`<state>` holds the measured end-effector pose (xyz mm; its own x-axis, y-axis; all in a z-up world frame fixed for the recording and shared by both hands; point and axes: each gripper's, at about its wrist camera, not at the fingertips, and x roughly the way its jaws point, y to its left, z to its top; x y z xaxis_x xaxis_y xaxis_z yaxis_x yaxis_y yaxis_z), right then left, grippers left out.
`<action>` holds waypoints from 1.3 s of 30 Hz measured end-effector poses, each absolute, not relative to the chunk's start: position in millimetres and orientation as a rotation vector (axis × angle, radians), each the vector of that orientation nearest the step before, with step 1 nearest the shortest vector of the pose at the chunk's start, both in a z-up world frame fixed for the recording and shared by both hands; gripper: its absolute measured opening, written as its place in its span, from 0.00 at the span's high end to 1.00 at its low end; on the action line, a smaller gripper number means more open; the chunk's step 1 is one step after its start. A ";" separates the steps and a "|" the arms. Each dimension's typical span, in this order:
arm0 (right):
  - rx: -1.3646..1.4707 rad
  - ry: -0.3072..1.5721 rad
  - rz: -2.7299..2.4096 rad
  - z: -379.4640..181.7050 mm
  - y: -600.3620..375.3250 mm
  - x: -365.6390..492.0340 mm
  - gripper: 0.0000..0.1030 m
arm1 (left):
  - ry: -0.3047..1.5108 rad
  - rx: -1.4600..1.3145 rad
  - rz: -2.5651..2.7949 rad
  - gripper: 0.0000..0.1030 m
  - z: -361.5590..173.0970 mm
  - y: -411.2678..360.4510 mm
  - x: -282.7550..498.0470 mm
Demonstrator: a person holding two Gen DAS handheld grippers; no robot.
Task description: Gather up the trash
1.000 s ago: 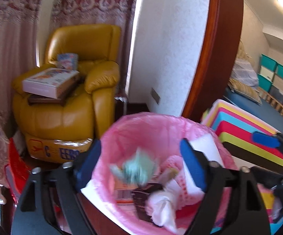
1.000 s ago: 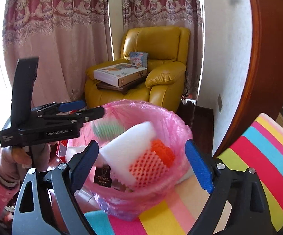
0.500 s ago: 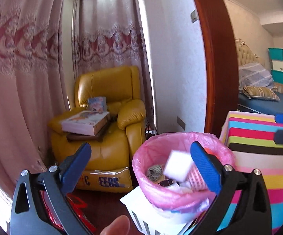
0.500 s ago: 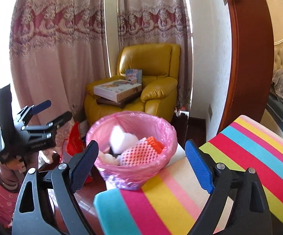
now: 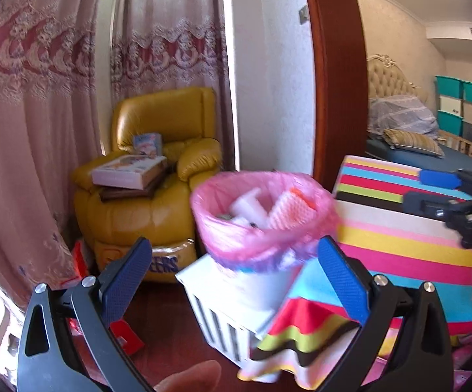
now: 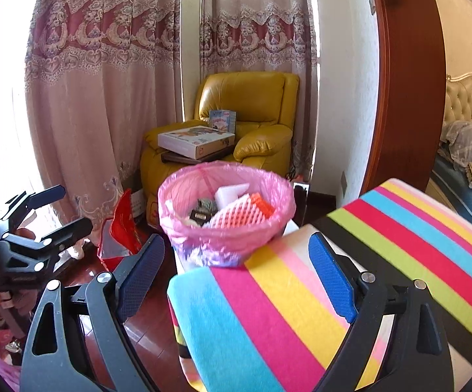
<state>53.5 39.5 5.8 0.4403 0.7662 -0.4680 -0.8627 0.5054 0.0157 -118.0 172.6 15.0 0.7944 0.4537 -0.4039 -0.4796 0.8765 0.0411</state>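
While both grippers hang back from it with their blue-padded jaws spread wide and holding nothing, a round bin lined with a thin pink plastic bag [image 6: 226, 209] stands on a white slatted crate [image 5: 232, 307], just beside the corner of a table under a brightly striped cloth [image 6: 382, 261]. Inside the bin lie light scraps: a white foam block [image 6: 232, 191], an orange and white foam fruit net [image 6: 239, 212] and a small dark wrapper [image 6: 200, 216]. All of it looks nearly weightless and soft, so it would squash rather than break; the bag film looks slippery and easily torn, and its rolled rim seems the surest place to pinch. The left gripper [image 5: 232, 271] faces the bin from the floor side, above dark red wooden boards; the right gripper [image 6: 236, 271] hovers over the cloth. Open room lies above the bin. Behind it crowd a yellow leather armchair [image 6: 252, 114] stacked with boxes and a pink patterned curtain [image 6: 105, 98], and a red bag [image 6: 121, 228] sits on the floor to its left
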 end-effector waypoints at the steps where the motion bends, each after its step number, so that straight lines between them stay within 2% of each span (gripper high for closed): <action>1: -0.245 0.452 1.021 2.3 39.0 52.5 0.18 | 0.422 -0.058 0.493 0.05 12.8 167.9 -116.3; 7: -0.274 0.461 1.003 -11.2 35.4 51.2 0.18 | 0.452 -0.045 0.445 0.05 2.2 152.8 -103.9; 39: -0.288 0.424 0.991 -9.2 36.0 43.6 0.18 | 0.450 -0.065 0.460 0.05 -2.1 154.6 -99.7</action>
<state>43.6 36.0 -9.2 0.4767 0.7430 -0.4698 -0.8530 0.5202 -0.0428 -99.7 154.6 -2.1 0.8003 0.4144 -0.4334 -0.4426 0.8959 0.0394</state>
